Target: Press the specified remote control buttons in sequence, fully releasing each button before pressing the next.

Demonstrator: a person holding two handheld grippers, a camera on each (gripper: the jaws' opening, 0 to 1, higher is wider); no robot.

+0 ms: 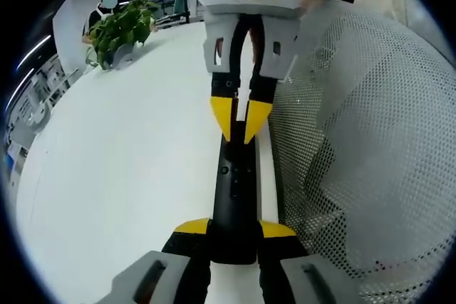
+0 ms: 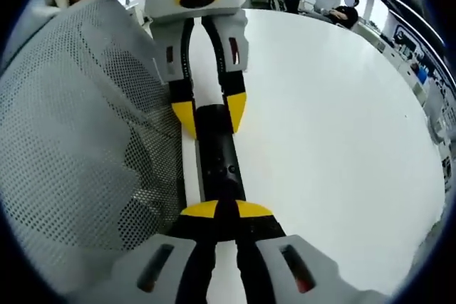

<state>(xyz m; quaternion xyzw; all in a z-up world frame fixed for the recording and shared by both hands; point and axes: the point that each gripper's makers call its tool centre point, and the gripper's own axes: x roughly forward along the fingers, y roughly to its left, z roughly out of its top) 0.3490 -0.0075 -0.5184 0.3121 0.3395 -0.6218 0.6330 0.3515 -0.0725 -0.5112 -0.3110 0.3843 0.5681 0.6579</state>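
A long black remote control [image 1: 235, 190] lies along the white table's edge, with small buttons on its top face. My left gripper [image 1: 235, 229] is shut on its near end, one yellow-tipped jaw on each side. In the right gripper view the same left gripper [image 2: 210, 113] holds the far end of the remote control [image 2: 217, 154]. My right gripper [image 2: 226, 209] is shut, its yellow tips together and resting on the remote's top face. In the left gripper view the right gripper [image 1: 239, 122] comes down from the top onto the remote's middle.
The white table [image 1: 128, 161] spreads wide to one side of the remote. A grey mesh chair back [image 1: 363, 140] stands close along the table's edge, also the chair back [image 2: 71, 140]. A potted plant [image 1: 121, 30] sits at the far corner. A person [image 2: 349, 5] sits far behind.
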